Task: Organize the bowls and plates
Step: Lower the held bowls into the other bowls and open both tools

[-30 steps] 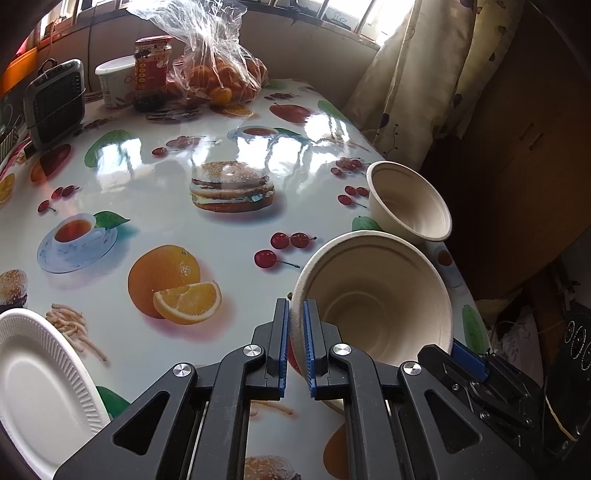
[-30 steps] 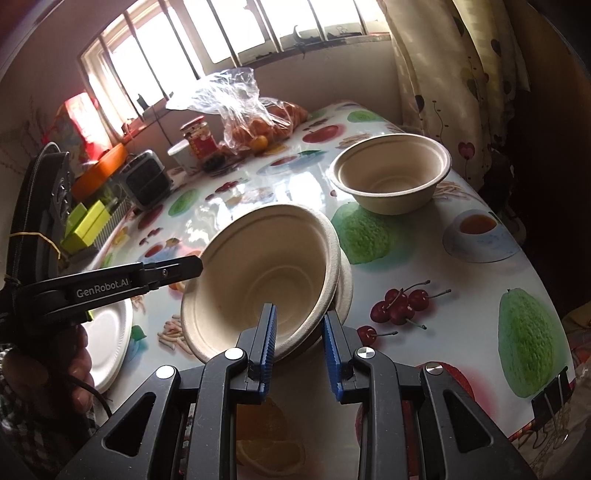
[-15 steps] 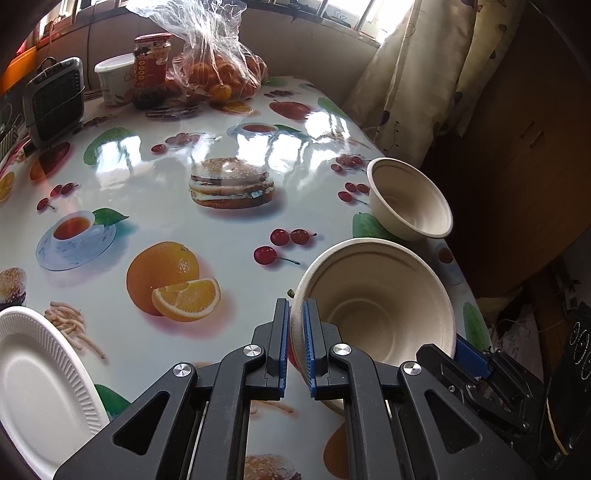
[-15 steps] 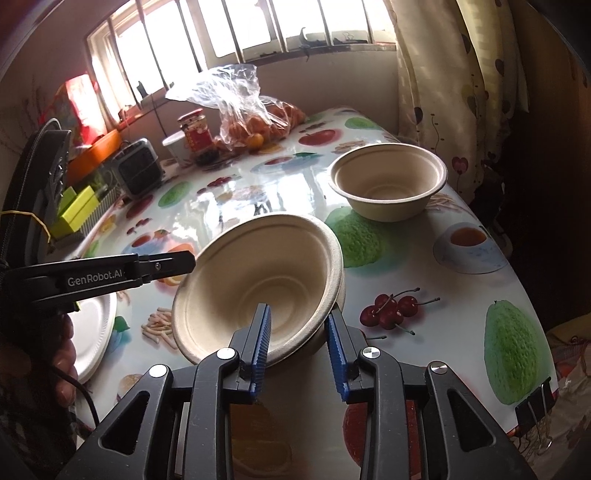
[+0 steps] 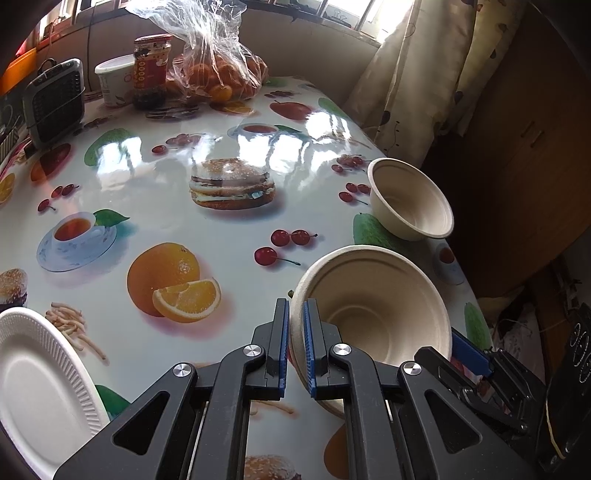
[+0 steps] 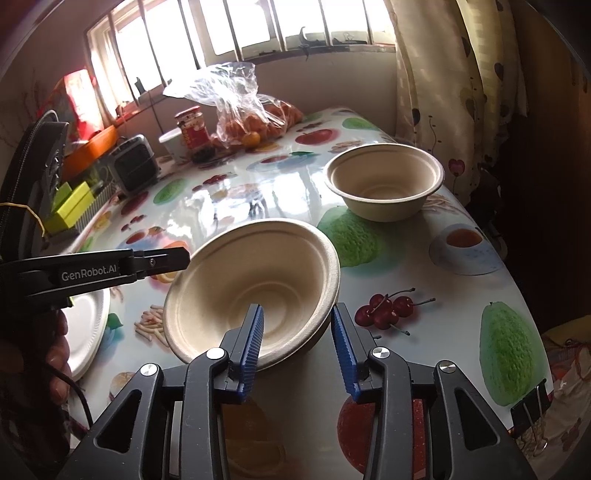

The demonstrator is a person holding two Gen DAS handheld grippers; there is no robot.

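The left hand-held gripper (image 5: 294,339) pinches the rim of the light, thin, likely crushable beige moulded-fibre bowl (image 6: 255,291) near the counter's (image 5: 147,177) right edge, while the right hand-held gripper (image 6: 301,349) gapes wide.

Two paper bowls (image 5: 373,314) (image 5: 412,199) – one foam plate (image 5: 37,376) – one jar (image 5: 152,70), one bag of oranges (image 5: 218,70).

A home dining corner: the worktop (image 5: 155,177) wears a glossy oilcloth printed with fruit, burgers and teacups, beside a barred window (image 6: 229,33) with a patterned curtain (image 6: 454,88). A bag of oranges (image 5: 218,74), a sauce jar (image 5: 151,70) and disposable bowls sit on it.
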